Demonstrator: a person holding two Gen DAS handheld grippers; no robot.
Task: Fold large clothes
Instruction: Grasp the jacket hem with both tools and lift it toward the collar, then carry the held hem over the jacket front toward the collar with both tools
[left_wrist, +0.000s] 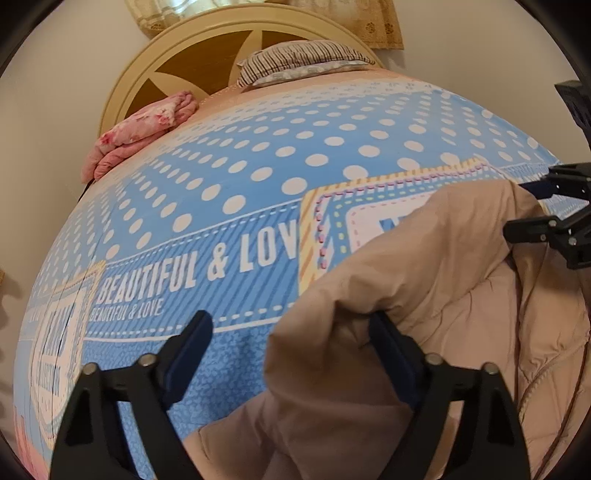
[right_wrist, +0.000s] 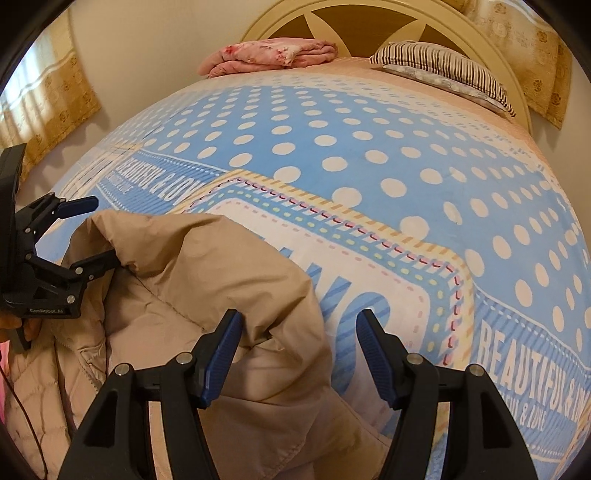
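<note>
A beige padded jacket (left_wrist: 424, 295) lies bunched on the bed at the near side, and it also shows in the right wrist view (right_wrist: 207, 280). My left gripper (left_wrist: 291, 339) stands wide over the jacket's left fold. The fabric rests against its right finger (left_wrist: 391, 347), while the left finger (left_wrist: 188, 350) hangs over bare sheet. My right gripper (right_wrist: 299, 343) is open around the jacket's right fold, with cloth against only its left finger (right_wrist: 221, 354). Each gripper appears in the other's view, the right one (left_wrist: 528, 206) and the left one (right_wrist: 96, 232), both at the jacket's far edge.
The bed carries a blue sheet with white dots and lettering (left_wrist: 258, 155). A folded pink blanket (right_wrist: 269, 55) and a striped pillow (right_wrist: 443, 62) lie by the cream headboard (left_wrist: 177, 44). Yellow curtains (right_wrist: 44, 99) hang on the wall. A thin cable (right_wrist: 22, 406) trails by the left hand.
</note>
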